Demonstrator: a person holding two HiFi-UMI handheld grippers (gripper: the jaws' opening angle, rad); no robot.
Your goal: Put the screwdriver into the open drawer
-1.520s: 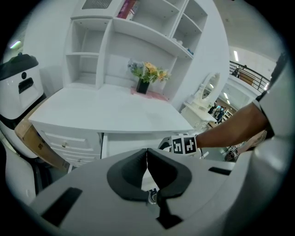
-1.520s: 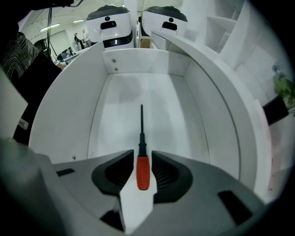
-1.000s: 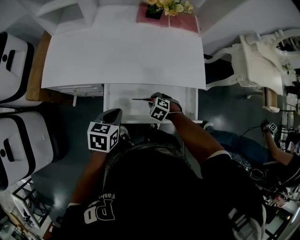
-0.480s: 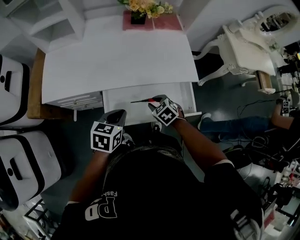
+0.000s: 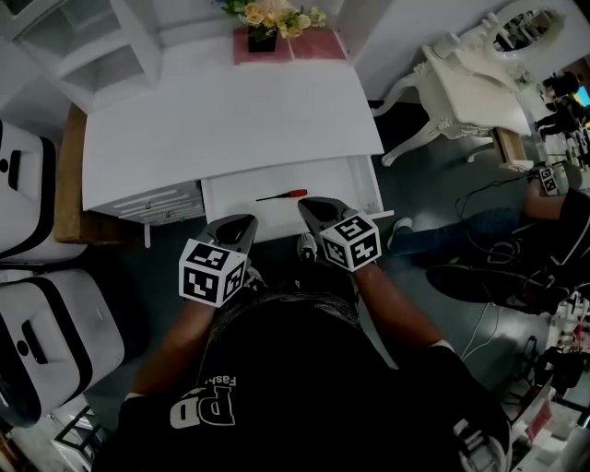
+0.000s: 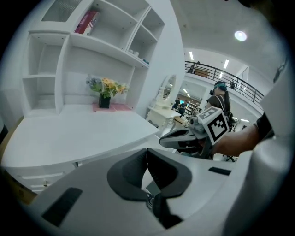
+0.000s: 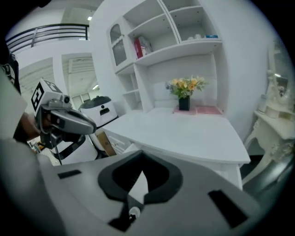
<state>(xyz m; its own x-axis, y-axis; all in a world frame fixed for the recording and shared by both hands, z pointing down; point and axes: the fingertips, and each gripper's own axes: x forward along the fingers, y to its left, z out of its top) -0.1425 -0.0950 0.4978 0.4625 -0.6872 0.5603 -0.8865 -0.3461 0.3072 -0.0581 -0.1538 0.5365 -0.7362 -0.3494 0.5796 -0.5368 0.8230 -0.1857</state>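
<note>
The screwdriver [image 5: 282,195] has a red handle and what looks like a black shaft, though it is too thin to judge well. The drawer [image 5: 343,187] and the surface [image 5: 230,111] are plain white. The flowers [image 5: 267,13] are yellow, their vase [image 5: 262,41] dark, the mat [image 5: 312,43] pink. The left gripper [image 5: 241,223] and right gripper [image 5: 312,207] are grey with dark grey jaws, and each cube carries black-and-white square markers. The shirt [image 5: 304,369] is black with white lettering. The floor [image 5: 424,184] is dark blue-grey.
</note>
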